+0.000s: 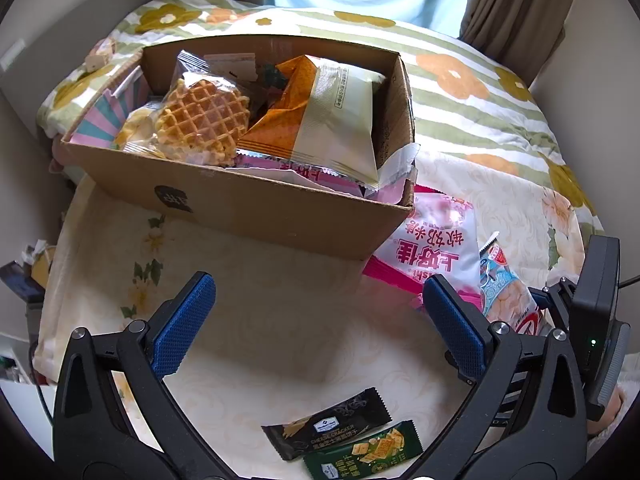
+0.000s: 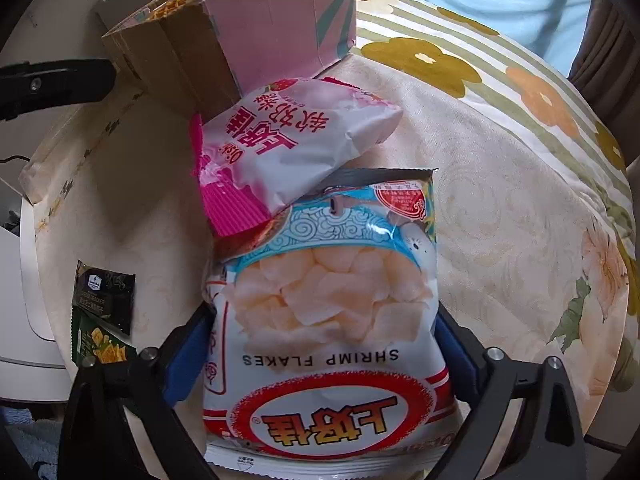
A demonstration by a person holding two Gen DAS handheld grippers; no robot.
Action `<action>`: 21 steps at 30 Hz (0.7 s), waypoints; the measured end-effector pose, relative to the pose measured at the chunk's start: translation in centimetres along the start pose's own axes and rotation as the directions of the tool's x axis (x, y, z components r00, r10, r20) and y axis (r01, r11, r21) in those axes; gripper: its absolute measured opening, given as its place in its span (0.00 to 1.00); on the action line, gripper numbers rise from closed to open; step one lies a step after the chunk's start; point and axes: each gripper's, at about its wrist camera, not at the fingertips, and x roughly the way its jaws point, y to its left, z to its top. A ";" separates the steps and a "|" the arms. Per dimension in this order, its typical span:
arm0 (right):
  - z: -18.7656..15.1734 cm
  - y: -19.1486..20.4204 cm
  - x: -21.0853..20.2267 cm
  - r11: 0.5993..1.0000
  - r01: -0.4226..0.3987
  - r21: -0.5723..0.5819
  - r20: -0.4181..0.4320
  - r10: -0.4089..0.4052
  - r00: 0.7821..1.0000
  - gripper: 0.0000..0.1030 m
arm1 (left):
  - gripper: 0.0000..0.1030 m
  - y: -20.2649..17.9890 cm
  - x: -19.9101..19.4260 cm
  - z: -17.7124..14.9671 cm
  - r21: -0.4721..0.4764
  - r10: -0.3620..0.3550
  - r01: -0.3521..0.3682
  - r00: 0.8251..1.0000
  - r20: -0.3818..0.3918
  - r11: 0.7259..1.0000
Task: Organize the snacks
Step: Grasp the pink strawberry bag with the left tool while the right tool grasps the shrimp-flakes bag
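A cardboard box (image 1: 248, 204) on the bed holds a waffle pack (image 1: 202, 120), an orange and cream bag (image 1: 320, 120) and other snacks. My left gripper (image 1: 316, 316) is open and empty over the bedspread, just in front of the box. Below it lie a black cracker pack (image 1: 328, 424) and a green cracker pack (image 1: 364, 452). My right gripper (image 2: 320, 344) has its fingers on both sides of a shrimp flakes bag (image 2: 324, 320), closed on it. A pink and white candy bag (image 2: 288, 148) lies partly on top of that bag, against the box (image 2: 180, 60).
The cream floral bedspread (image 1: 280, 320) covers the bed, with a striped flowered quilt (image 1: 480, 92) behind. Curtains (image 1: 516, 4) hang at the back right. The cracker packs also show at the left in the right wrist view (image 2: 104, 312).
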 end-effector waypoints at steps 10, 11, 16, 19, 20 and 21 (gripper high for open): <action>-0.7 -0.4 -2.3 1.000 -0.001 -0.005 0.011 0.001 1.000 0.62 | 1.00 -1.2 0.2 0.5 -0.005 -0.037 0.037 0.999 0.000 0.999; -0.9 -0.4 -2.7 1.000 0.002 -0.005 0.015 -0.002 1.000 0.61 | 1.00 -1.4 0.2 0.5 -0.003 -0.040 0.040 0.999 0.000 0.999; -1.9 -1.0 -5.8 0.999 0.044 -0.005 0.058 -0.044 0.997 0.61 | 1.00 -3.3 0.6 0.5 0.016 -0.062 0.062 0.998 -0.005 0.998; -2.4 -1.6 -7.7 0.998 0.070 0.008 0.089 -0.070 0.994 0.61 | 1.00 -4.8 1.0 0.4 0.028 -0.079 0.079 0.997 -0.012 0.996; -2.6 -2.0 -8.4 0.997 0.080 0.013 0.098 -0.081 0.992 0.61 | 1.00 -5.2 1.2 0.3 0.029 -0.085 0.085 0.996 -0.013 0.996; -2.8 -2.3 -9.0 0.996 0.090 0.019 0.105 -0.092 0.990 0.61 | 1.00 -5.6 1.3 0.3 0.032 -0.092 0.092 0.996 -0.014 0.995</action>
